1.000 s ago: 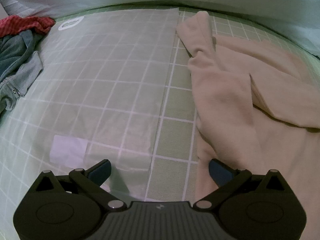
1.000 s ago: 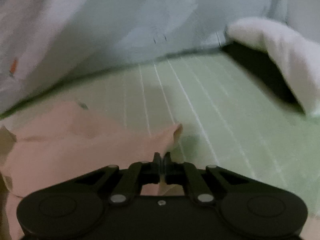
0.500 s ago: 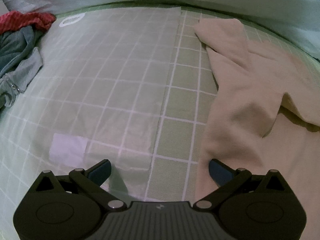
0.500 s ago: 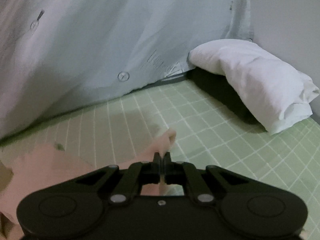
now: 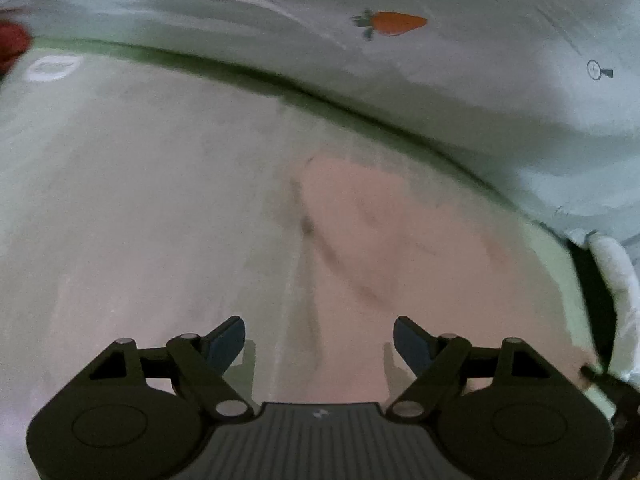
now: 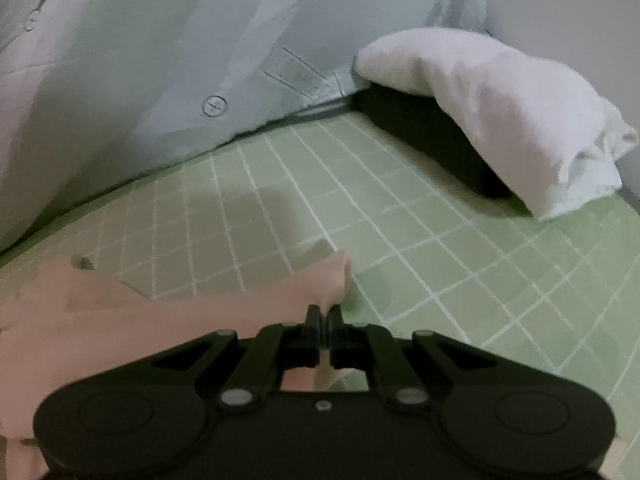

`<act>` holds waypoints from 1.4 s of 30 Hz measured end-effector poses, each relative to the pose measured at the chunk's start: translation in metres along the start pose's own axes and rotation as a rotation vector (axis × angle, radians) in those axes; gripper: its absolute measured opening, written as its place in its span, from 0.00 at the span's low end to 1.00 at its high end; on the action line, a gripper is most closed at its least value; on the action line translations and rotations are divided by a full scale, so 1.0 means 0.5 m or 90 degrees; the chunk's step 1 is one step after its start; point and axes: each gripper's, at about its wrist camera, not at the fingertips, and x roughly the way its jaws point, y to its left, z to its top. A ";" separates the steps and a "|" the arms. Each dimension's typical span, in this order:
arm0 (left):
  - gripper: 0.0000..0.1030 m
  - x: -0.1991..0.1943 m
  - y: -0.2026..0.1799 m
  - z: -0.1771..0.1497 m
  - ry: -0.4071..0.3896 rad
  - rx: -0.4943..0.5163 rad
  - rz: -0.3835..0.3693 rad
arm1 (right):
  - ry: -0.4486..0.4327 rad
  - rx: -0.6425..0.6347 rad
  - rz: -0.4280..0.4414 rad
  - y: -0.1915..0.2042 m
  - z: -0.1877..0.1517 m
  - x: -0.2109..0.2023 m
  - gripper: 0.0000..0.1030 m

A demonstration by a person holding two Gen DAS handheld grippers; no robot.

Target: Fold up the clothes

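Garment: pink garment point(image 6: 168, 316) lies on green grid sheet point(image 6: 460, 264), spread to the left of the R jaws. One narrow end runs fwd and ends in a rounded tip just ahead of the jaws, so long axis there is approx. fore-aft. L wrist view is motion-blurred: pink garment point(image 5: 384, 240) shows ahead of and between the L jaws, orientation not readable.
R gripper: right gripper point(image 6: 324, 314) jaws closed, pinching a fold of the pink cloth; cloth also hangs below the fingers.
L gripper: left gripper point(image 5: 319, 336) jaws wide apart, nothing between them; hovers over cloth and sheet.
Edges/room: open sheet ahead and right of R jaws. White pillow point(image 6: 500, 112) far right on a dark block point(image 6: 432, 136). Pale printed bedding point(image 6: 140, 60) walls the far edge, with a carrot motif point(image 5: 394, 23) seen from the L side.
Far left of L jaws: red item point(image 5: 10, 46), blurred.
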 end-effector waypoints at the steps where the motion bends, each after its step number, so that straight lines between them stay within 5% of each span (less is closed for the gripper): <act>1: 0.79 0.021 -0.001 0.016 0.000 -0.003 -0.003 | 0.005 0.003 -0.002 -0.001 -0.001 0.005 0.04; 4: 0.79 0.079 -0.001 0.061 0.004 -0.015 -0.007 | 0.017 -0.013 -0.009 0.004 -0.007 0.018 0.04; 6: 0.67 0.106 -0.002 0.084 0.004 -0.017 -0.018 | 0.019 -0.027 -0.014 0.008 -0.010 0.024 0.04; 7: 0.44 0.117 -0.004 0.093 0.008 -0.015 -0.023 | 0.018 -0.033 -0.017 0.011 -0.011 0.027 0.04; 8: 0.08 0.127 -0.006 0.100 0.012 -0.013 -0.026 | 0.017 -0.038 -0.020 0.013 -0.012 0.028 0.04; 14: 0.08 0.143 -0.012 0.149 -0.054 0.032 -0.009 | -0.004 -0.099 -0.031 0.028 -0.025 0.027 0.05; 17: 0.11 0.168 -0.013 0.157 -0.043 0.029 0.012 | -0.011 -0.100 -0.033 0.028 -0.027 0.026 0.05; 21: 0.35 0.162 -0.045 0.146 -0.033 0.074 0.072 | -0.010 -0.100 -0.035 0.031 -0.027 0.027 0.05; 23: 0.61 0.144 -0.058 0.139 -0.037 0.090 0.095 | -0.007 -0.108 -0.041 0.037 -0.026 0.027 0.05; 25: 0.69 0.112 -0.063 0.128 -0.048 0.096 0.108 | -0.007 -0.122 -0.046 0.047 -0.027 0.024 0.05; 31: 0.71 0.008 -0.080 0.027 -0.055 0.126 0.164 | -0.072 -0.162 -0.030 0.109 -0.051 -0.052 0.04; 34: 0.71 -0.049 -0.076 -0.056 -0.038 0.092 0.158 | -0.108 -0.195 0.006 0.154 -0.077 -0.108 0.04; 42: 0.71 -0.163 -0.073 -0.219 -0.010 0.111 0.143 | -0.124 -0.299 0.167 0.285 -0.202 -0.247 0.04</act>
